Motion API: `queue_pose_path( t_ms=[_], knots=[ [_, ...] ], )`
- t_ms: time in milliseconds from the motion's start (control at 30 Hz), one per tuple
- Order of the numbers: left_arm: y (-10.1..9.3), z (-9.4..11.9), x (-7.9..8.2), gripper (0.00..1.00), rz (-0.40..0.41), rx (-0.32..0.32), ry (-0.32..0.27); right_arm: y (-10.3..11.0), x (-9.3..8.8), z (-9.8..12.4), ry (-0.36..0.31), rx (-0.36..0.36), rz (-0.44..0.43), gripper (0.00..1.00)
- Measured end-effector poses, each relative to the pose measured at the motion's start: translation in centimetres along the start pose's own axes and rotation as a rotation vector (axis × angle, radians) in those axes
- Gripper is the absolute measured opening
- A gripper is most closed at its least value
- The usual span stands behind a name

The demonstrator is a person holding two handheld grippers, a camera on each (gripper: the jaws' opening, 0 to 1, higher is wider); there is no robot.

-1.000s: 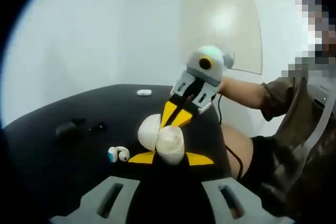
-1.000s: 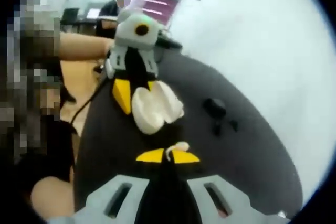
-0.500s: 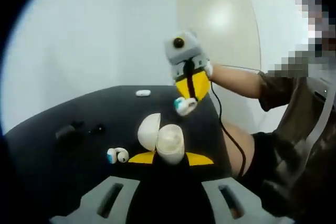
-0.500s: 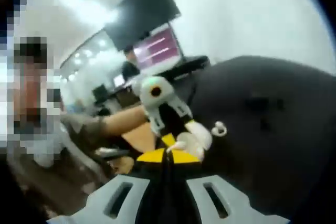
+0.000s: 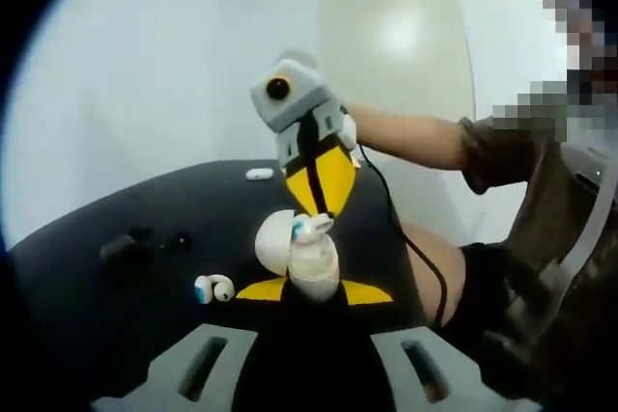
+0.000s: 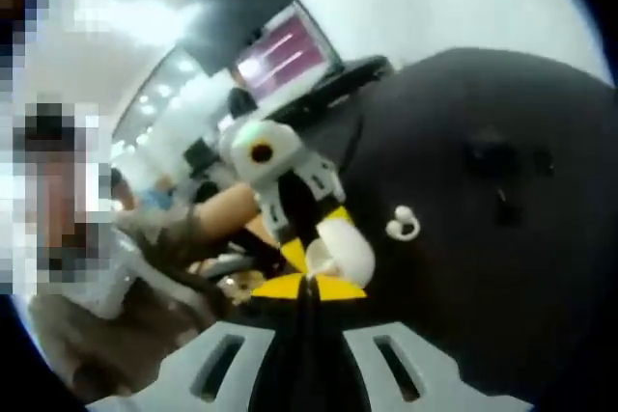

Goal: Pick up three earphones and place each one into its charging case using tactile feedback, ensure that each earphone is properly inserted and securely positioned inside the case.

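Left hand-held gripper (image 5: pixel 311 288): jaws closed on the white charging case (image 5: pixel 311 260), which it holds above the black surface (image 5: pixel 97 306) with its lid (image 5: pixel 273 238) open.
Right hand-held gripper (image 5: pixel 317 222): seen from the left gripper view, angled down over the open case; yellow jaws pinched together on a white earphone (image 5: pixel 309 228) with a blue tip.
Held earphone: at the mouth of the case, touching or just above its rim; whether it is seated cannot be told.
Second earphone (image 5: pixel 213 288): white with blue, lying on the surface left of the case.
Third earphone (image 5: pixel 258 174): small white piece, far edge of the surface.
Dark items (image 5: pixel 121 246): on the surface at left, too blurred to identify.
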State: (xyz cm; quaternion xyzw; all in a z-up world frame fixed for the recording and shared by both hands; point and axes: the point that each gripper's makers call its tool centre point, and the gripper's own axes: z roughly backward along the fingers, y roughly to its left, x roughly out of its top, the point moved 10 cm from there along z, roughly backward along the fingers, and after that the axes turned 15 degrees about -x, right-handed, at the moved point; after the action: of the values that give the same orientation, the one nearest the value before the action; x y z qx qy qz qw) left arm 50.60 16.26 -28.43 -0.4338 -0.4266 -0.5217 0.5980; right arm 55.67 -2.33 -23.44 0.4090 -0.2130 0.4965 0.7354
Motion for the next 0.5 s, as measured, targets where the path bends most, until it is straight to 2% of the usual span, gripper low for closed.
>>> queue_pose_path(
  t_ms=[200,333,500],
  knots=[
    [0.0,-0.2,0.1,0.17,-0.003,-0.003,-0.001,-0.1,-0.5,-0.1,0.009,0.038,-0.005,0.06],
    [0.1,-0.2,0.1,0.17,0.004,-0.003,-0.001,-0.5,-0.4,0.4,-0.033,0.006,0.025,0.08],
    [0.1,-0.2,0.1,0.17,0.006,-0.003,0.002,-0.2,-0.2,1.4,-0.092,-0.031,0.109,0.08]
  ],
)
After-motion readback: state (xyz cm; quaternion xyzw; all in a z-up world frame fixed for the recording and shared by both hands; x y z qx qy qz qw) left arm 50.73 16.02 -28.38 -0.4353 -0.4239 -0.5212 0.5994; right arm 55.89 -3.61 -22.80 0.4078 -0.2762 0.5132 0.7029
